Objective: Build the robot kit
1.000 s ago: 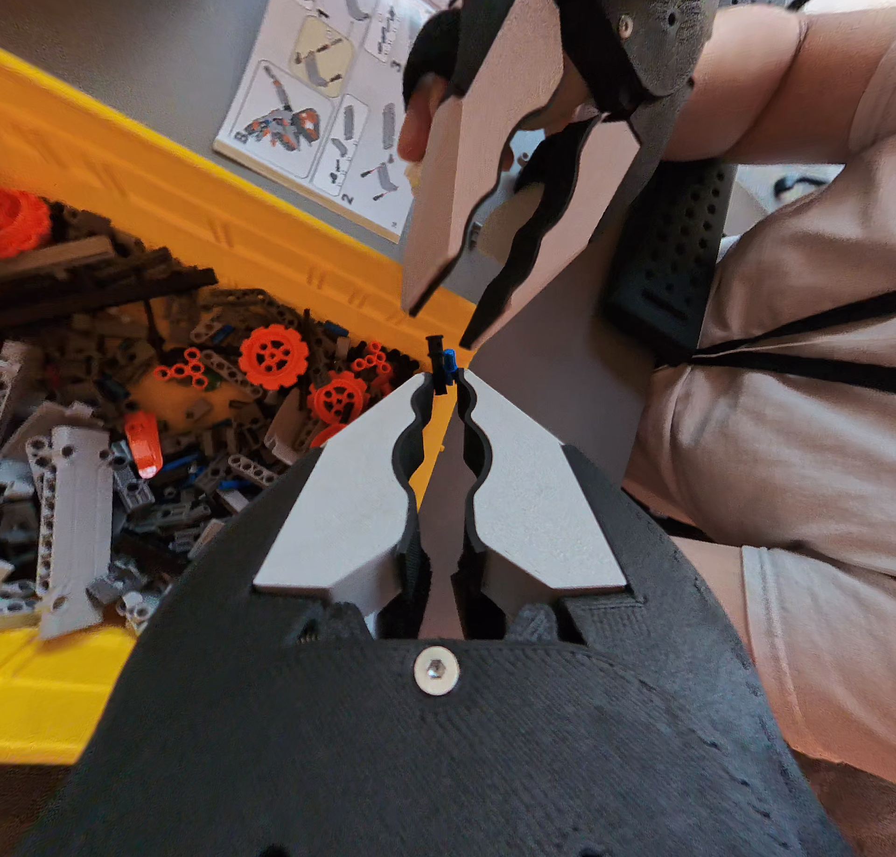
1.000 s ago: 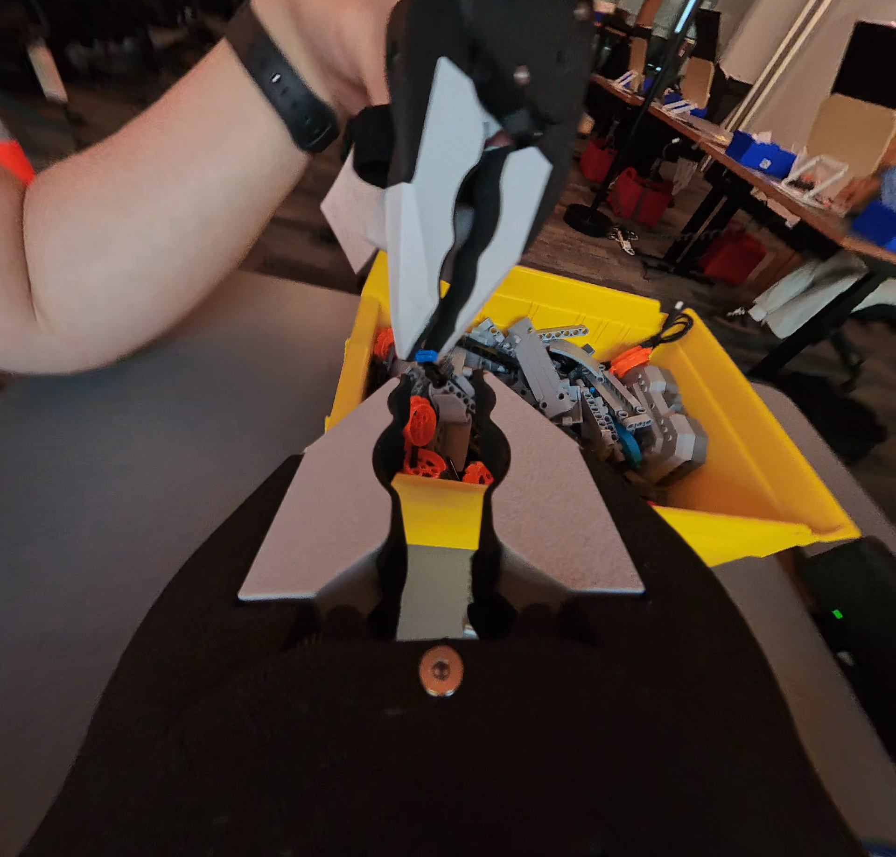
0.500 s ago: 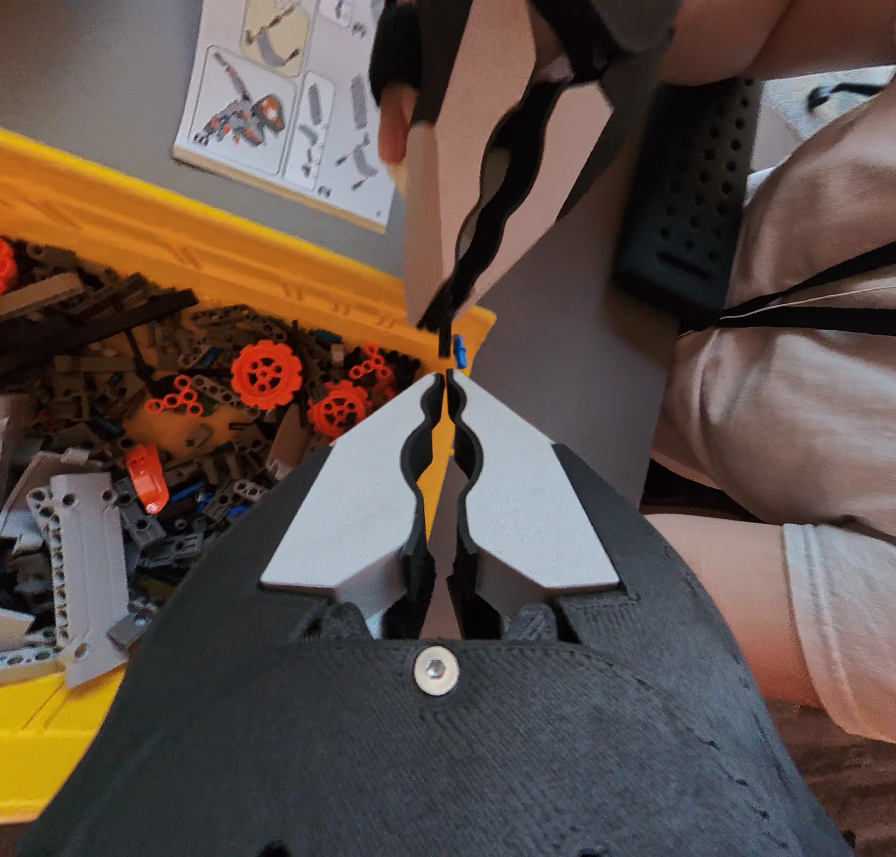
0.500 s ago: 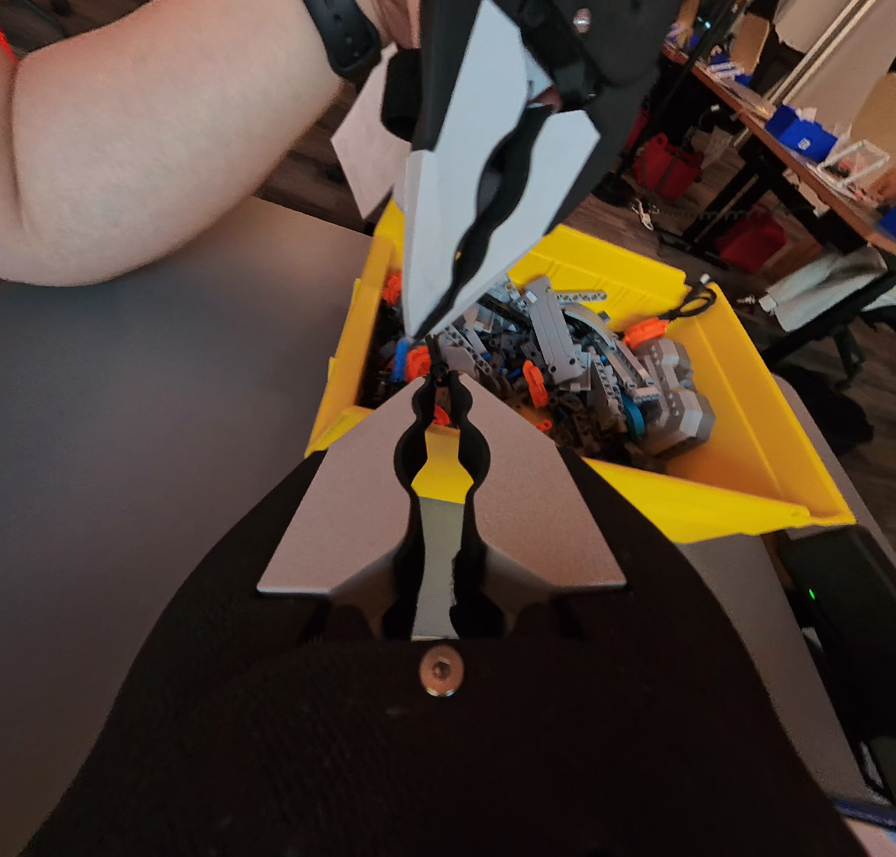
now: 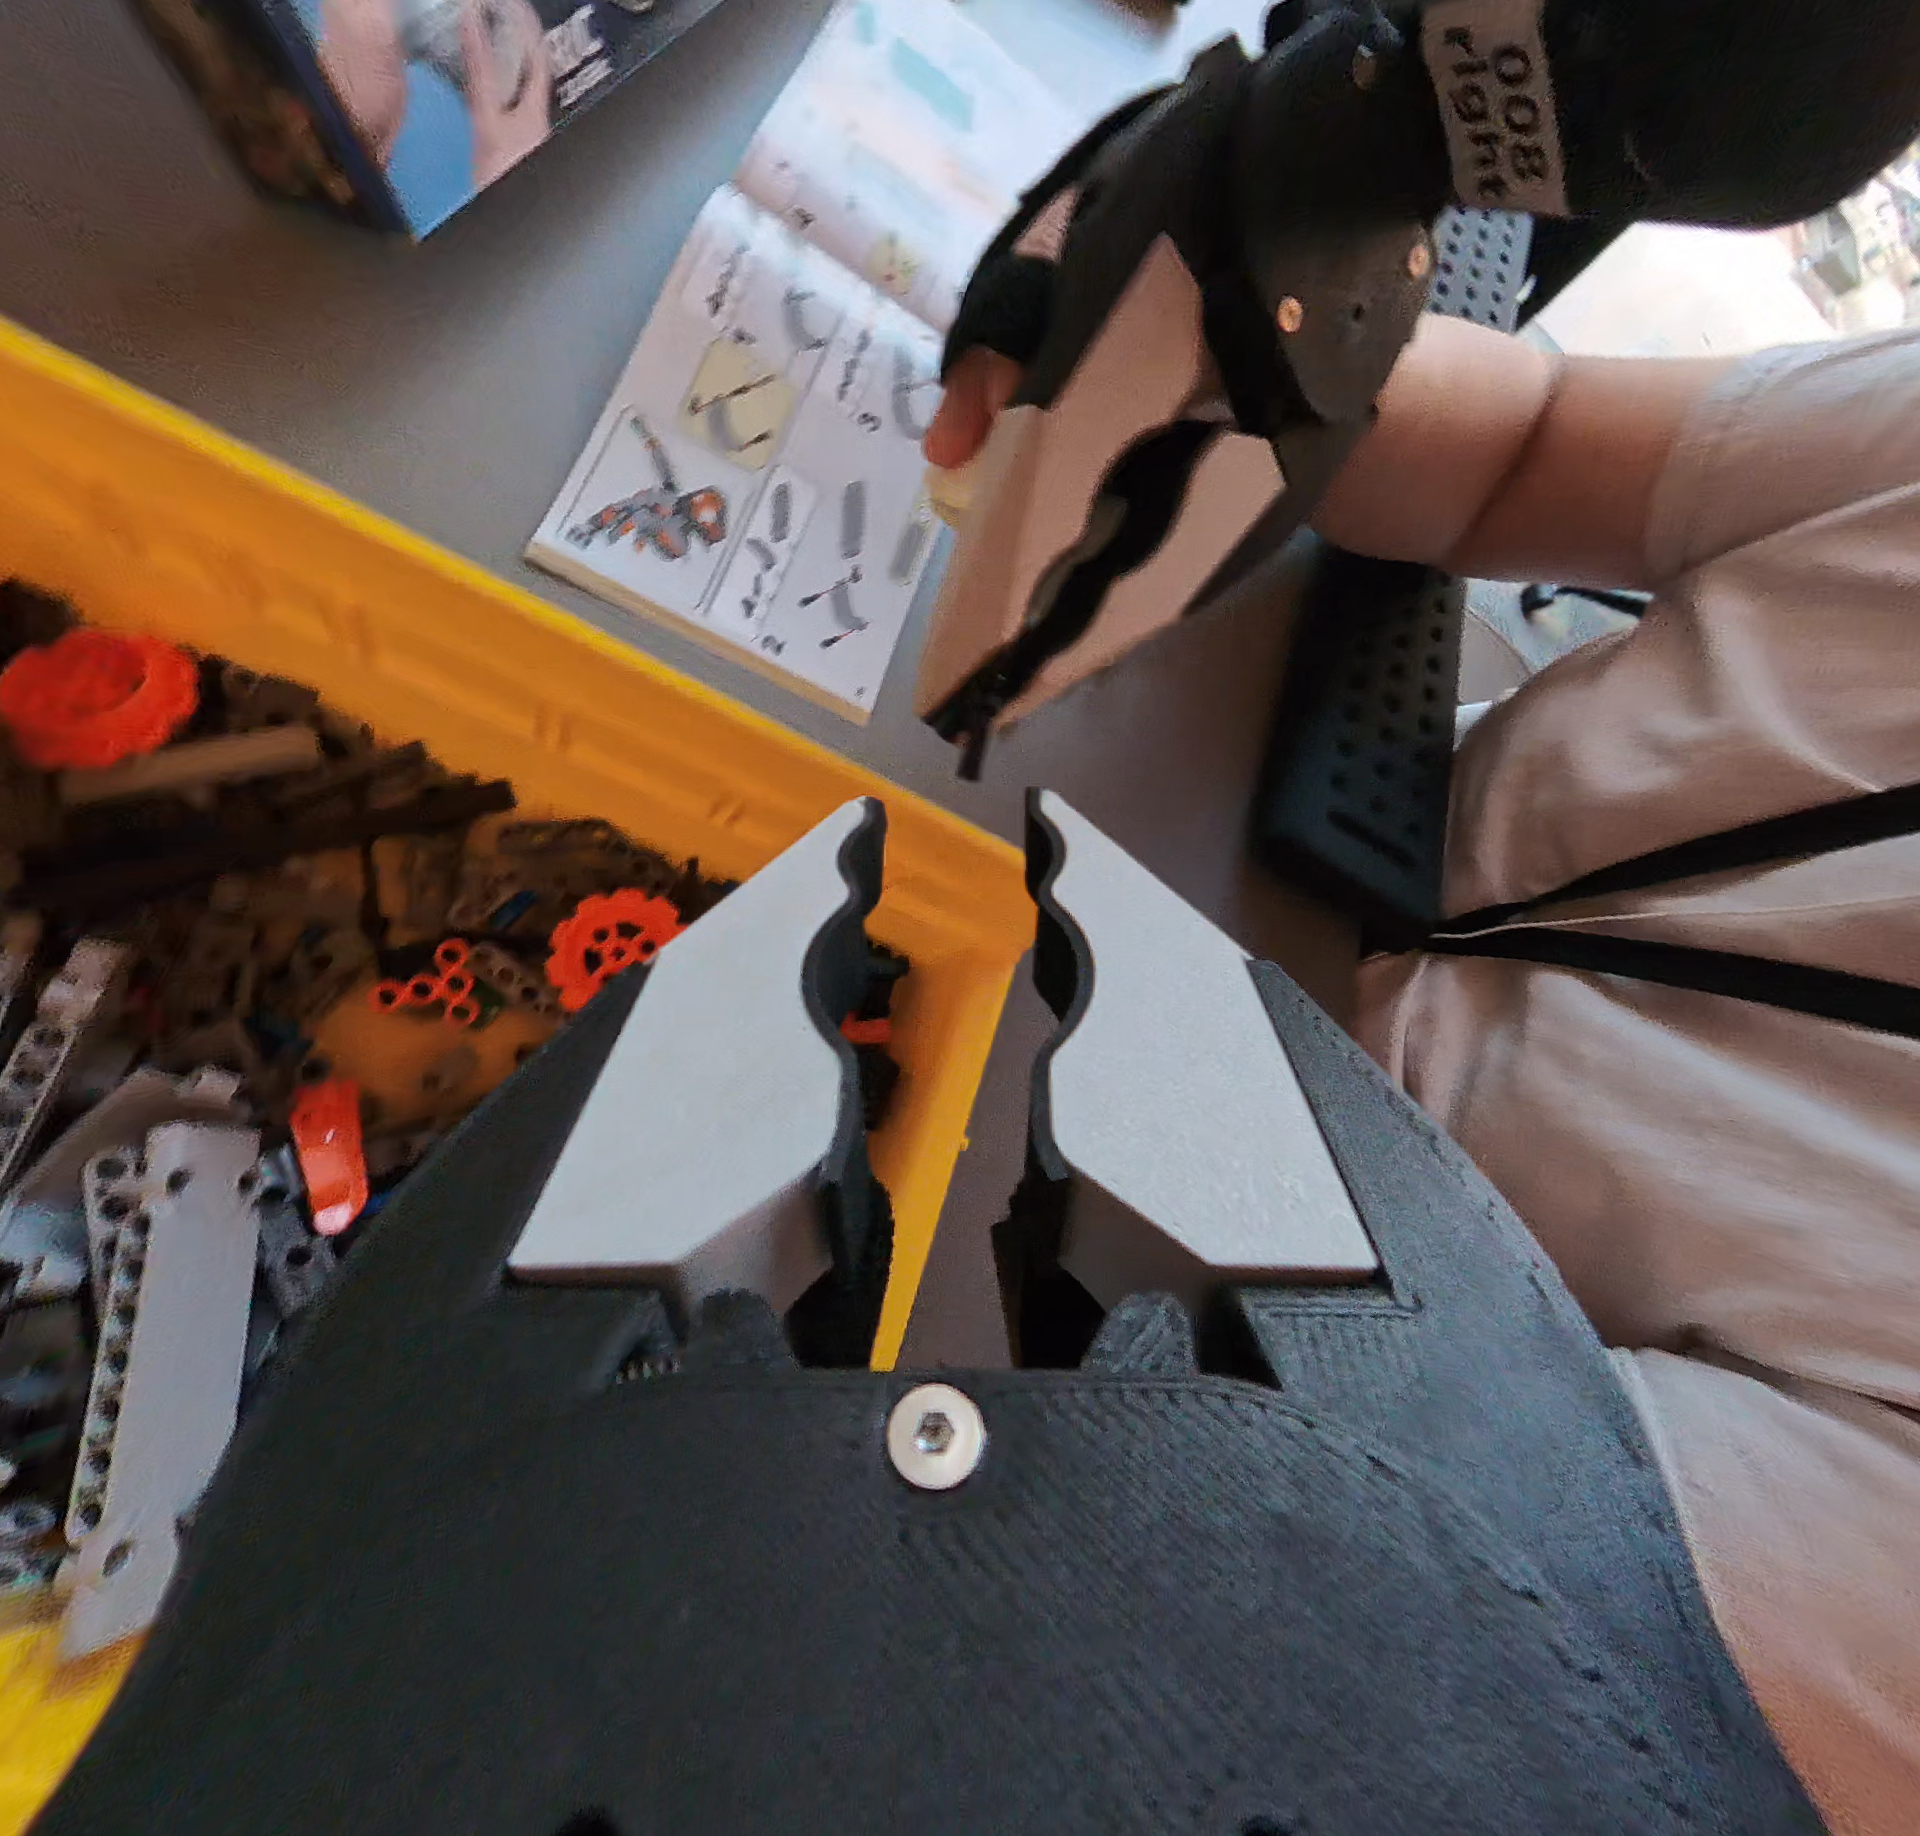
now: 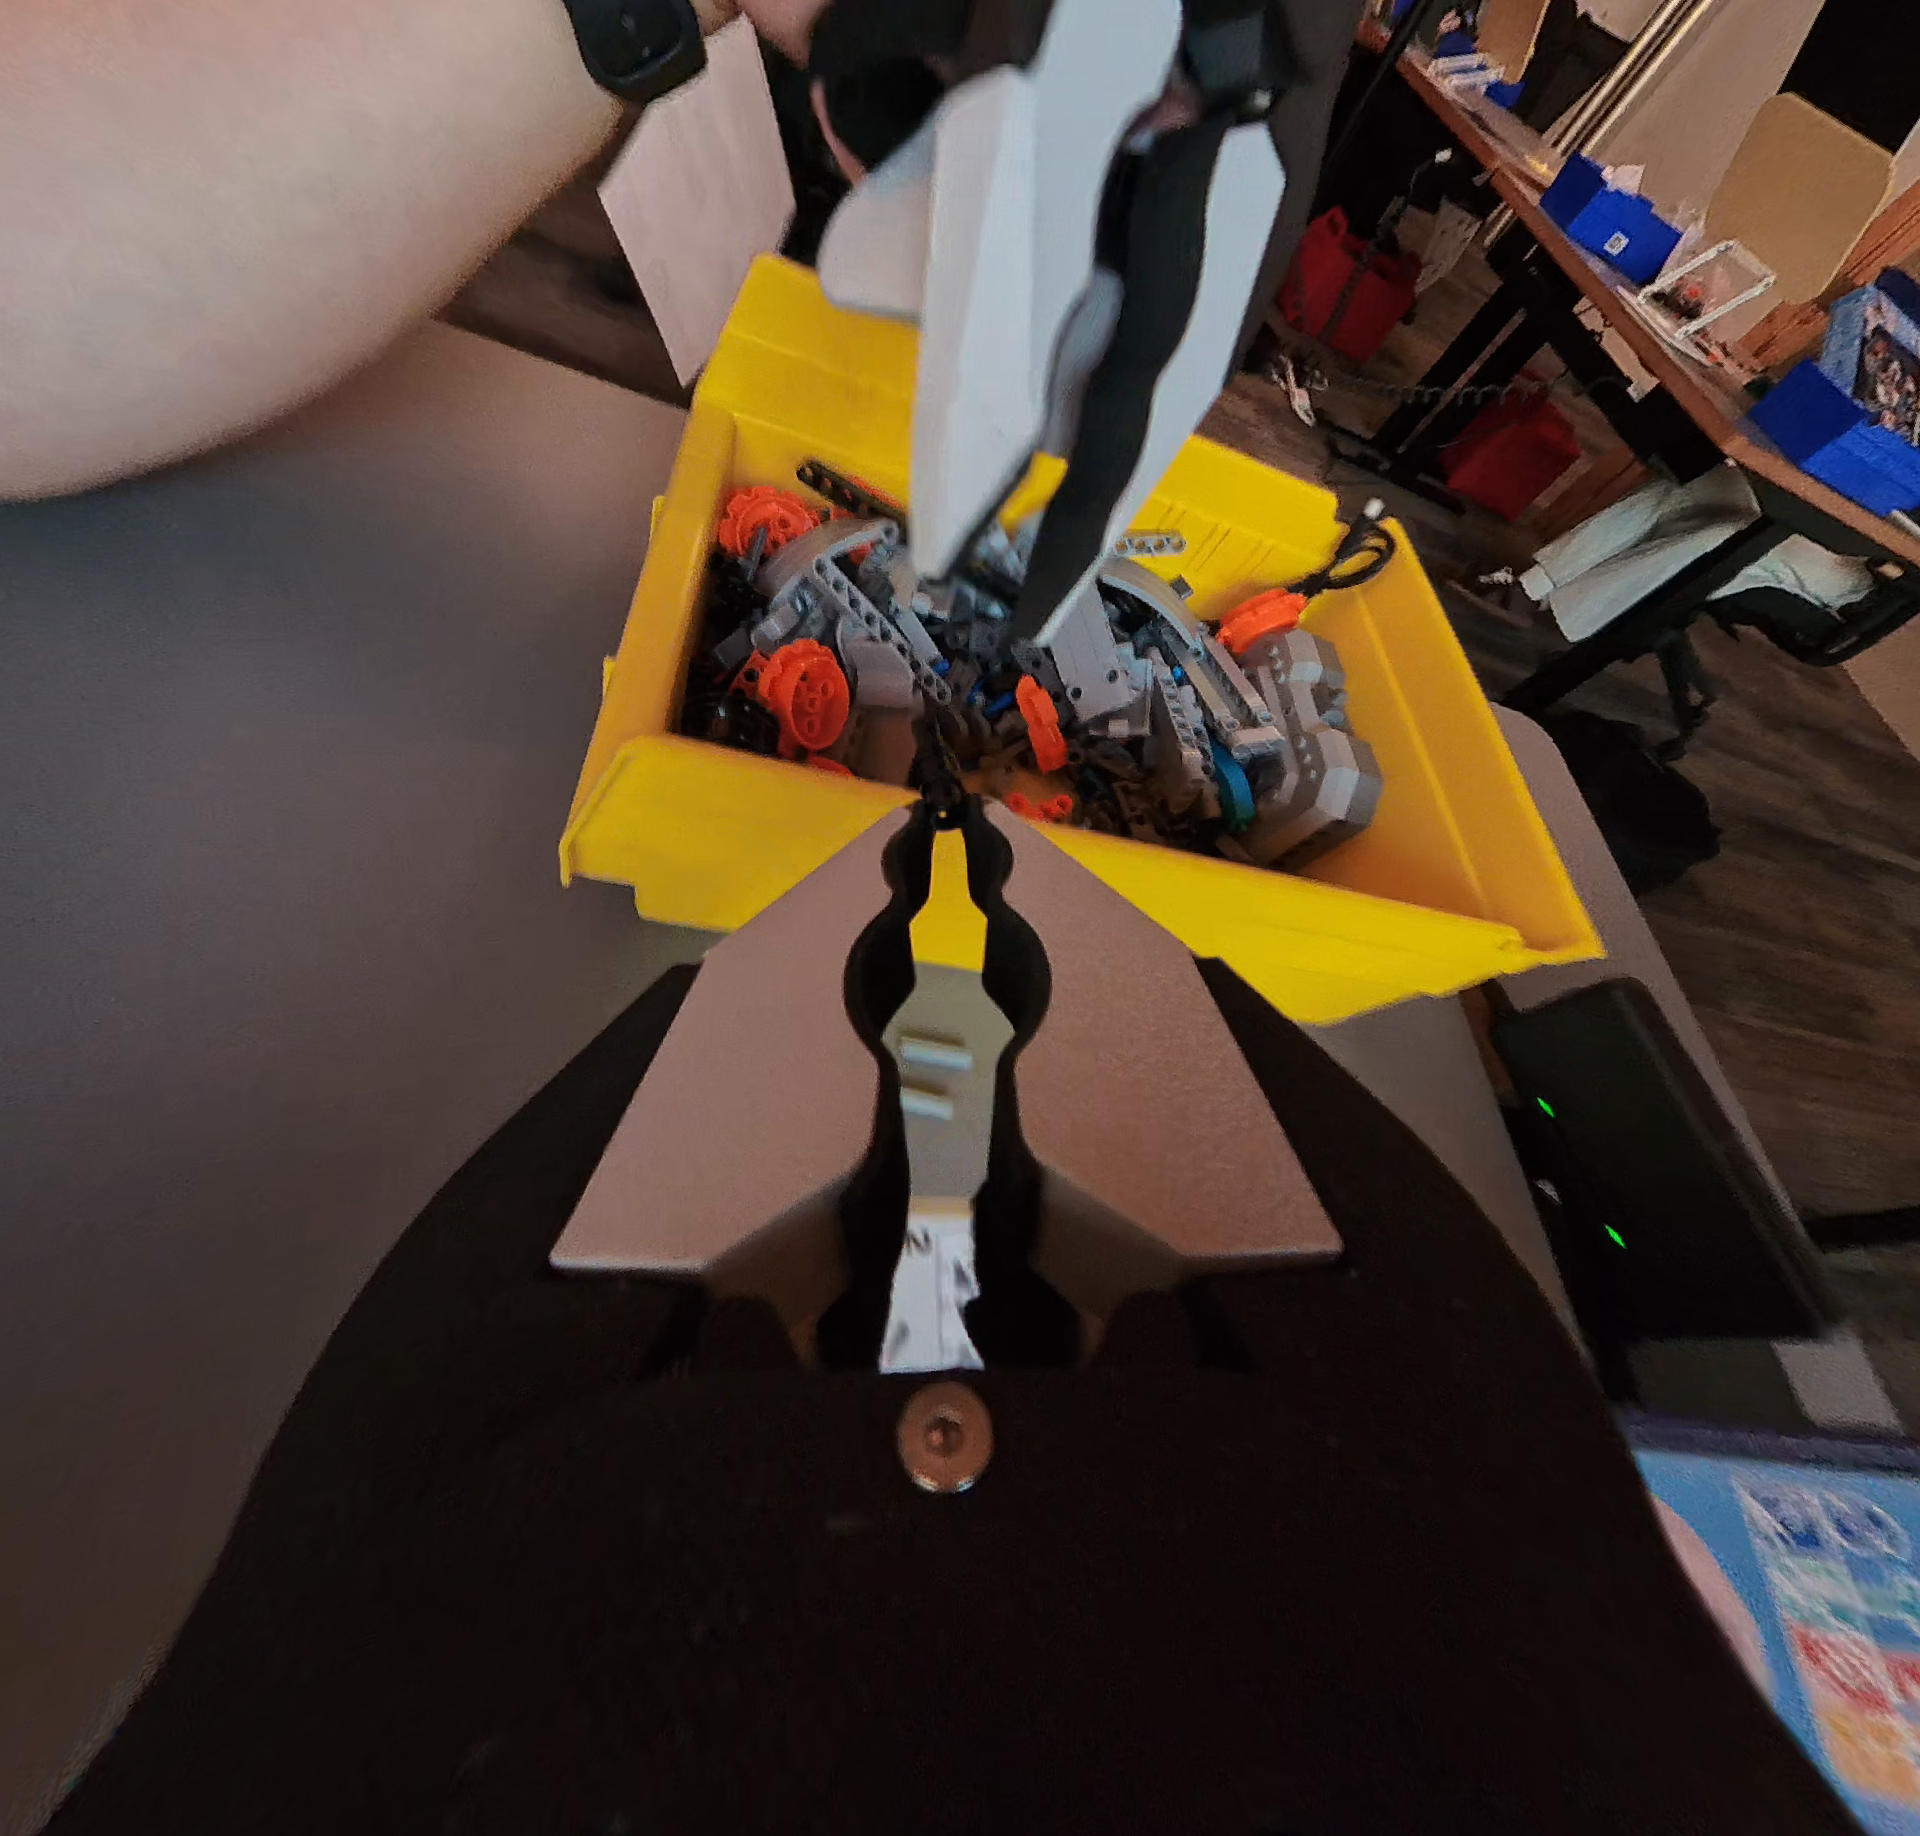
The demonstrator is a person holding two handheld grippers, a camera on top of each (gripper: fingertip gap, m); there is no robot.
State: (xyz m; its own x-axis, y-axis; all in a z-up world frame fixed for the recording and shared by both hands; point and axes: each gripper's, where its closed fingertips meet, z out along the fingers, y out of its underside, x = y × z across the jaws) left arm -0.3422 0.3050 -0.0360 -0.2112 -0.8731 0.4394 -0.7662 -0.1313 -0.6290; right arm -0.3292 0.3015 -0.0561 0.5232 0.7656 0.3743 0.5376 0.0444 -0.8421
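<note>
My left gripper (image 5: 954, 810) is open and empty, above the corner of a yellow bin (image 5: 520, 623) full of grey, black and orange building parts. My right gripper (image 6: 940, 812) is shut on a small black pin (image 6: 938, 773) that sticks out past its tips. In the left wrist view the right gripper (image 5: 961, 721) hangs just beyond my left fingertips, with the pin (image 5: 972, 756) at its tip. In the right wrist view the left gripper (image 6: 982, 597) comes down from above with its jaws apart, over the bin (image 6: 1247, 913).
An open instruction booklet (image 5: 769, 456) and a printed box (image 5: 447, 51) lie on the grey table behind the bin. A black perforated block (image 5: 1371, 726) lies by the person's lap. A black device with green lights (image 6: 1662, 1163) sits right of the bin. Orange gears (image 6: 805, 700) lie among the parts. The grippers are tip to tip, or close to it.
My left gripper held the black pin shut; the right gripper closed on it. The left gripper has now opened and let go, and the two grippers have drawn apart.
</note>
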